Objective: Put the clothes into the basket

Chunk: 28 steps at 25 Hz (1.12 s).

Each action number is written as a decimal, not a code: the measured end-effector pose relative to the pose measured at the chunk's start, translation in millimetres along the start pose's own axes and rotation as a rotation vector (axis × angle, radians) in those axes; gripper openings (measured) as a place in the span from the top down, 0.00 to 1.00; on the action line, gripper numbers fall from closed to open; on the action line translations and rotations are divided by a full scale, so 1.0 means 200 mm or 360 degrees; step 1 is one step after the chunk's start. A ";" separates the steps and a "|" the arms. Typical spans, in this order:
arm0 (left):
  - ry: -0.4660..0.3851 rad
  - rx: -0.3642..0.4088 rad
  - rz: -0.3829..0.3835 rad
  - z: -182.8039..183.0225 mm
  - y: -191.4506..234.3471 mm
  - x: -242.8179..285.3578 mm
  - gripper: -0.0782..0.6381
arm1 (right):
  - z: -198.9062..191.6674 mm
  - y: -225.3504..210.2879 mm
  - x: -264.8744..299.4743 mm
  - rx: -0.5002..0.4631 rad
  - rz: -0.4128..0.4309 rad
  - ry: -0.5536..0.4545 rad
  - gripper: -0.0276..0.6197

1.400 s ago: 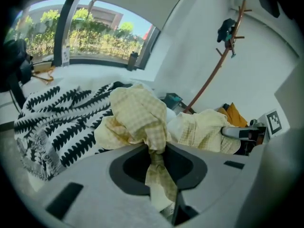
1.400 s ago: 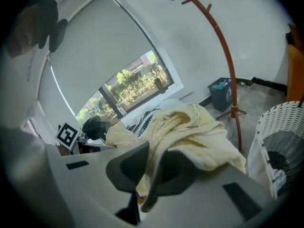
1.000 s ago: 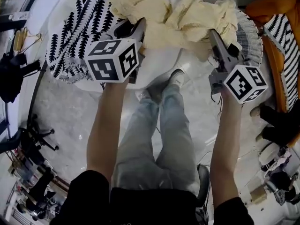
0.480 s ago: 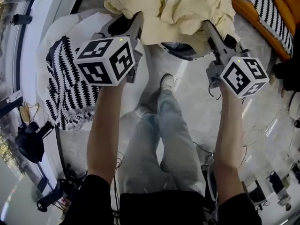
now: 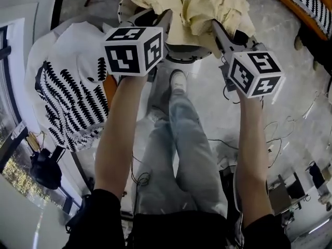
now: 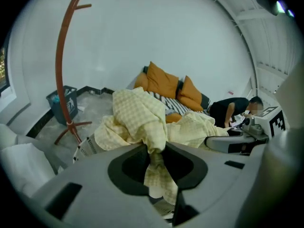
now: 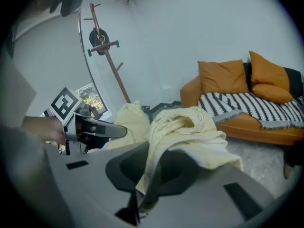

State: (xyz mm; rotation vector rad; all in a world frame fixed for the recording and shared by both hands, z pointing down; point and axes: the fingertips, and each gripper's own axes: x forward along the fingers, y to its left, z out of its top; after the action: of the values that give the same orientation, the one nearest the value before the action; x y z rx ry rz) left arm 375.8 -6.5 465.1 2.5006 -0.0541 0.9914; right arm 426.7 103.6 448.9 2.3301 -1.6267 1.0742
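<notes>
A pale yellow garment point(image 5: 199, 9) hangs bunched between my two grippers, over a white woven basket point(image 5: 181, 51) at the top of the head view. My left gripper point(image 5: 162, 21) is shut on a fold of its checked cloth point(image 6: 142, 122), pinched between the jaws point(image 6: 154, 156). My right gripper point(image 5: 215, 27) is shut on another fold of the same garment point(image 7: 187, 127), which drapes over its jaws point(image 7: 148, 177). The basket's slatted rim point(image 6: 86, 147) shows below the cloth in the left gripper view. A black-and-white patterned garment point(image 5: 67, 97) lies on a white table point(image 5: 72, 40) at the left.
An orange sofa point(image 7: 237, 103) with cushions and a striped blanket point(image 7: 256, 108) stands beyond the basket. An orange coat stand point(image 6: 64, 70) and a dark bin point(image 6: 64, 103) are to the left. A person point(image 6: 232, 110) crouches by the sofa. Cables lie on the floor point(image 5: 290, 134).
Both grippers have swung away from the white table with the yellow garment still held. The basket, earlier off to the right, now lies under the garment.
</notes>
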 end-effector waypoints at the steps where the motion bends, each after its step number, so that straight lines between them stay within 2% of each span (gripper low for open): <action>1: 0.0048 -0.0016 0.0006 -0.05 0.02 0.06 0.78 | -0.06 -0.03 0.05 0.0001 0.0003 0.0043 0.90; 7: 0.0297 -0.0130 0.0118 -0.32 0.17 0.34 0.78 | -0.36 -0.14 0.31 -0.0053 0.0025 0.0297 0.90; 8: 0.0319 -0.0154 0.0135 -0.36 0.19 0.37 0.77 | -0.40 -0.14 0.34 -0.0043 0.0051 0.0334 0.84; 9: 0.0332 -0.0183 0.0151 -0.39 0.21 0.38 0.74 | -0.45 -0.13 0.36 -0.0021 0.0086 0.0375 0.64; 10: 0.0336 -0.0208 0.0166 -0.41 0.22 0.39 0.72 | -0.49 -0.13 0.37 0.0005 0.0107 0.0417 0.57; 15: 0.0317 -0.0271 0.0177 -0.46 0.28 0.36 0.72 | -0.64 -0.20 0.37 0.0007 -0.0009 0.0579 0.57; 19: 0.0282 -0.0324 0.0192 -0.49 0.32 0.27 0.72 | -0.65 -0.20 0.30 0.0008 -0.0056 0.0574 0.57; 21: 0.0229 -0.0343 0.0206 -0.49 0.34 0.20 0.75 | -0.64 -0.19 0.28 0.0023 -0.0063 0.0545 0.58; 22: 0.0193 -0.0347 0.0211 -0.49 0.35 0.16 0.80 | -0.63 -0.18 0.28 0.0030 -0.0071 0.0522 0.61; 23: 0.0153 -0.0350 0.0214 -0.48 0.36 0.12 0.84 | -0.62 -0.16 0.27 0.0038 -0.0083 0.0490 0.68; 25: 0.0074 -0.0365 0.0205 -0.49 0.37 0.03 0.85 | -0.59 -0.10 0.26 0.0071 -0.0089 0.0405 0.83; 28: -0.0048 -0.0372 0.0187 -0.50 0.37 -0.14 0.87 | -0.53 0.05 0.23 0.0104 -0.0037 0.0275 0.89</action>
State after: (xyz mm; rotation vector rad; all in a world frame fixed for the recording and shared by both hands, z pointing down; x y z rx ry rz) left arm 276.3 -35.5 540.4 2.3192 -0.3119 0.9348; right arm 376.0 111.3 552.9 2.2179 -1.5206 1.3020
